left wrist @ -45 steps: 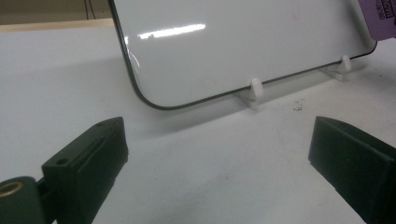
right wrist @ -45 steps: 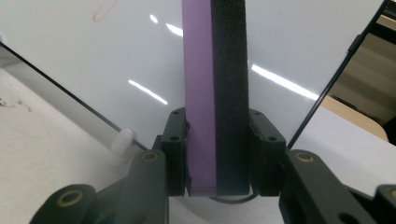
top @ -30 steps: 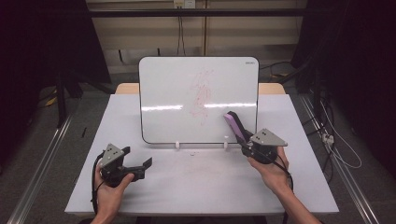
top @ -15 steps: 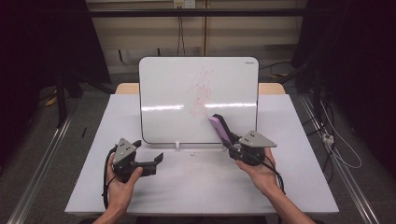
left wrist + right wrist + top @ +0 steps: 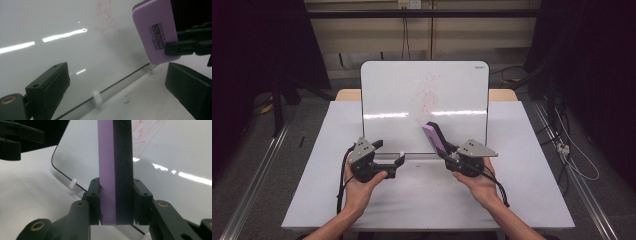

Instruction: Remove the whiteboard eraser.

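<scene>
Eraser [image 5: 435, 138], purple plastic backed with black foam, pinched in your right tool [image 5: 447, 152], points toward whiteboard [image 5: 392, 95]; left tool [image 5: 399, 161] spread.

Both hands forward over the worktop [image 5: 522, 150], one tool in each.

Left tool [image 5: 398, 161]: jaws spread apart, empty, low before the whiteboard [image 5: 387, 95]. Right tool [image 5: 446, 151]: jaws clamped on the eraser [image 5: 435, 137], raised against the whiteboard's lower centre. Forearms converge from the near edge.
</scene>
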